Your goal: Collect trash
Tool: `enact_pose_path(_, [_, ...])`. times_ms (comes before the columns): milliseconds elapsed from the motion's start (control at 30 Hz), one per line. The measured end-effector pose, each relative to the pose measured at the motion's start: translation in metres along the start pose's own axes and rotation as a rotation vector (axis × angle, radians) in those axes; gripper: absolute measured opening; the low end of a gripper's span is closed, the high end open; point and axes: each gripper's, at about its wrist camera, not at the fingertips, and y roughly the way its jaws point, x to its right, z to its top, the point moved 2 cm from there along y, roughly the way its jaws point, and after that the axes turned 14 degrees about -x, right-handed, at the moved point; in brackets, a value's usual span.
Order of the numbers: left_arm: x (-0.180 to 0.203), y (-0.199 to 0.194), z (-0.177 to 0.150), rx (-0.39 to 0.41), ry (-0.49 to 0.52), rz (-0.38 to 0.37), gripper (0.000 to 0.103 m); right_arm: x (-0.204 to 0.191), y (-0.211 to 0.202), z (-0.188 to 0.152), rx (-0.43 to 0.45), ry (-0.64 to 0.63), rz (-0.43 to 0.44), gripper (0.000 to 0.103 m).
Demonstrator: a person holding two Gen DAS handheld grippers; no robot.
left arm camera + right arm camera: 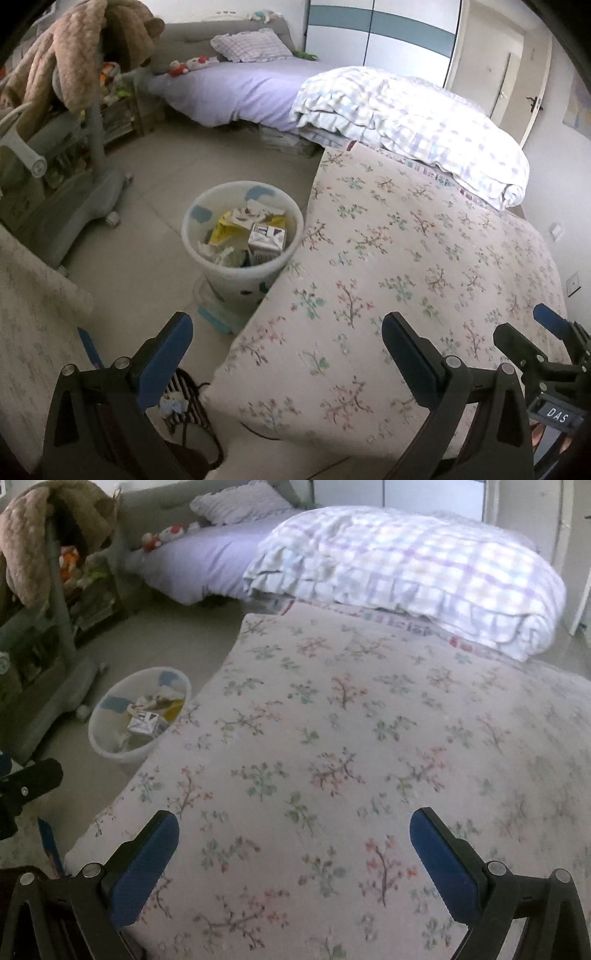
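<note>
Blue-padded and black-framed, our left gripper [288, 332] fills the bottom of its frame with both fingers spread wide and nothing between them, hanging above the edge of a floral bedspread [406, 258] and the tiled floor [155, 206]. Our right gripper [295, 827] sits low in its own view, its fingers equally far apart and empty over the same quilted, softly textured cover printed with small branch-and-blossom sprigs. We see part of the right gripper again at the lower right edge of the left view, its black body carrying a small label. At the centre of the left frame stands the trash bin [207, 236], a round white plastic pail with pale blue patches, touching or just beside the bedspread's hanging edge. Inside it lie a crumpled yellow wrapper [225, 230], a boxy silver carton [266, 238] and pale scraps. A puffy checked duvet [413, 122] with frilled edges is bundled at the upper right. Toward the upper centre, a smooth lilac sheet [236, 92] covers a second bed, with a checked pillow [251, 45]. At the upper left, a fuzzy brown blanket [81, 48] drapes over a grey wheeled stand [96, 184].
</note>
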Motion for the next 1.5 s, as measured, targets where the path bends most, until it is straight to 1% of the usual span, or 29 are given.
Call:
enact_pose_path(100, [0.005, 0.001, -0.010, -0.001, 0.008, 0.017, 0.103, -0.003, -0.005, -0.007, 0.024, -0.005, -0.009, 0.102])
enact_pose_path(233, [0.010, 0.002, -0.015, 0.010, 0.016, 0.016, 0.103, -0.004, -0.009, -0.012, 0.058, -0.016, -0.046, 0.103])
enact_pose_path(400, [0.011, 0.001, -0.016, 0.031, 0.021, 0.029, 0.103, -0.002, -0.005, -0.014, 0.047, -0.010, -0.031, 0.103])
enact_pose_path(667, [0.015, 0.002, -0.017, 0.034, 0.027, 0.024, 0.103, -0.008, -0.003, -0.016, 0.041, -0.018, -0.022, 0.102])
enact_pose_path(1033, [0.016, 0.002, -0.018, 0.042, 0.031, 0.038, 0.103, -0.011, -0.001, -0.016, 0.039, -0.016, -0.021, 0.103])
enact_pose_path(1500, [0.015, 0.000, -0.018, 0.047, 0.028, 0.031, 0.103, -0.016, 0.002, -0.016, 0.036, -0.020, -0.023, 0.103])
